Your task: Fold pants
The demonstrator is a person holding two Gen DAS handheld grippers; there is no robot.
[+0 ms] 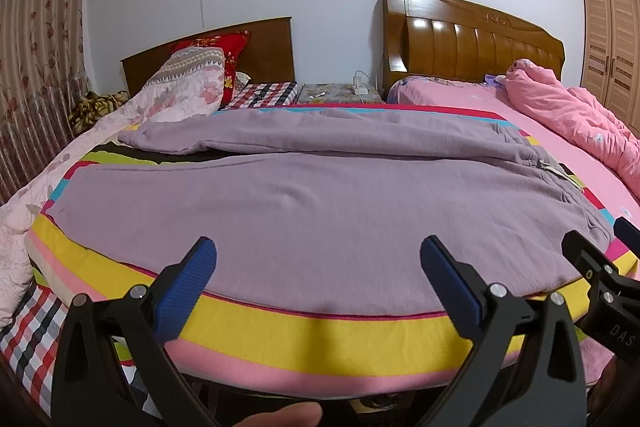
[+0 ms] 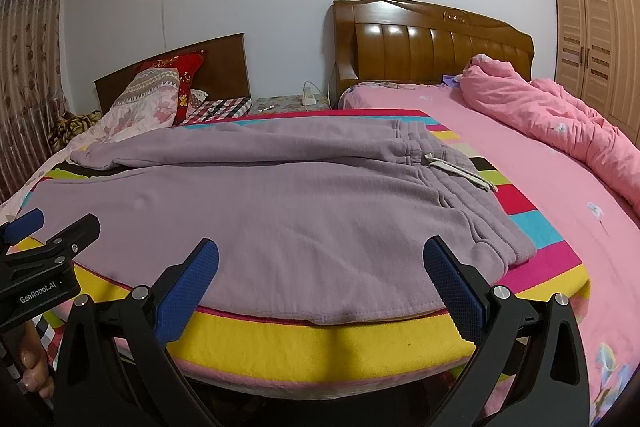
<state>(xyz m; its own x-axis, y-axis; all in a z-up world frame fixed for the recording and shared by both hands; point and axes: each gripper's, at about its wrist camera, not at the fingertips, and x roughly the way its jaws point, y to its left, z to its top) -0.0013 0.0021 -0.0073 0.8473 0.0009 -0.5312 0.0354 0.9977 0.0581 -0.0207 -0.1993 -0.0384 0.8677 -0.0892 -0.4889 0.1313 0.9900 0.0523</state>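
Observation:
Mauve sweatpants lie spread flat on a striped multicolour blanket, legs to the left, waistband with a pale drawstring to the right; they also show in the right wrist view. My left gripper is open and empty, just short of the near hem. My right gripper is open and empty at the near edge, toward the waistband side. Each gripper shows at the edge of the other's view, the right gripper and the left gripper.
A pink quilt lies bunched on the pink bed at right. A floral duvet and red pillow sit at the back left. Two wooden headboards, a small nightstand and a wardrobe stand behind.

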